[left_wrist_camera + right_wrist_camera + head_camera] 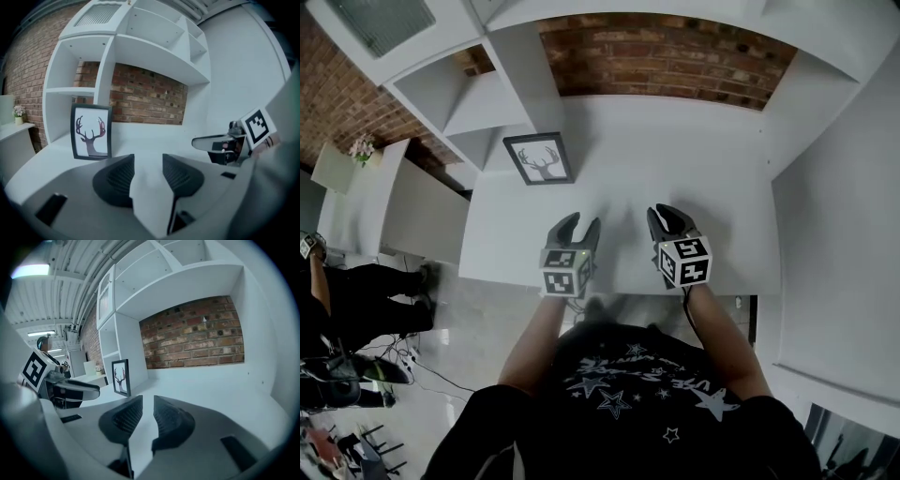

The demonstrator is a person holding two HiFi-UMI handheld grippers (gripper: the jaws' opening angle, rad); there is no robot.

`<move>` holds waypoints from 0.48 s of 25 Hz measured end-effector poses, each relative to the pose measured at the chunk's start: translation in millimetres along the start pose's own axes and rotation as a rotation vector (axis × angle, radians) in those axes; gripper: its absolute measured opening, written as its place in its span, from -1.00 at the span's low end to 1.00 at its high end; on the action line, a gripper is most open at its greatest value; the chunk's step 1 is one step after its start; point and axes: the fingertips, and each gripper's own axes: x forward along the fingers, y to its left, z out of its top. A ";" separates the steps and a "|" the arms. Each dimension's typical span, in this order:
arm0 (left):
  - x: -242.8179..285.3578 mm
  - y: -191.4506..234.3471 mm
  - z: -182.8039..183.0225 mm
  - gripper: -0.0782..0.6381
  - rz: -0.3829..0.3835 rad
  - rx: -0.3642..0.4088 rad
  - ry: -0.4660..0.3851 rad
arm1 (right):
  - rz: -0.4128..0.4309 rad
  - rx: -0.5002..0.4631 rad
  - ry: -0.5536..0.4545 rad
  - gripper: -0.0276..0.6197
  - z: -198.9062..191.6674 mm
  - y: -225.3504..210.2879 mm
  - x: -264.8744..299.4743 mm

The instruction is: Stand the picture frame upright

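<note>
The picture frame (pixel 539 157), dark-edged with a deer-antler print, stands upright at the back left of the white desk (pixel 712 187), close beside the shelf unit. It also shows in the left gripper view (pixel 91 132) and, smaller, in the right gripper view (pixel 121 377). My left gripper (pixel 579 228) hovers near the desk's front edge, open and empty (pixel 148 161). Beside it my right gripper (pixel 673 223) has its jaws slightly apart with nothing between them (pixel 148 404). Both are well short of the frame.
A white shelf unit (pixel 497 89) rises at the back left before a brick wall (pixel 666 61). A white wall (pixel 839 206) bounds the right side. A low cabinet with a small flower pot (pixel 362 148) stands left of the desk, and a person (pixel 347 291) sits at far left.
</note>
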 end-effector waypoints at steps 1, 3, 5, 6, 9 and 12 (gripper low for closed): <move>-1.7 -8.8 0.8 -0.25 0.001 0.000 -0.004 | 0.004 0.000 0.001 -0.70 -1.0 -4.1 -6.2; -5.7 -25.2 2.8 -0.25 0.005 -0.004 -0.011 | 0.012 0.003 0.003 -0.70 -3.6 -11.1 -17.5; -10.1 -37.6 1.9 -0.25 0.020 -0.006 -0.017 | 0.031 0.007 0.004 -0.70 -6.6 -15.1 -27.3; -12.4 -42.5 0.5 -0.25 0.029 -0.007 -0.019 | 0.044 0.007 0.004 -0.70 -7.5 -15.9 -31.5; -20.8 -59.4 -3.9 -0.25 0.055 -0.021 -0.029 | 0.084 -0.009 -0.002 -0.70 -9.1 -18.1 -44.7; -32.6 -75.0 -11.3 -0.32 0.103 -0.031 -0.060 | 0.114 -0.017 -0.005 -0.70 -15.9 -22.9 -60.7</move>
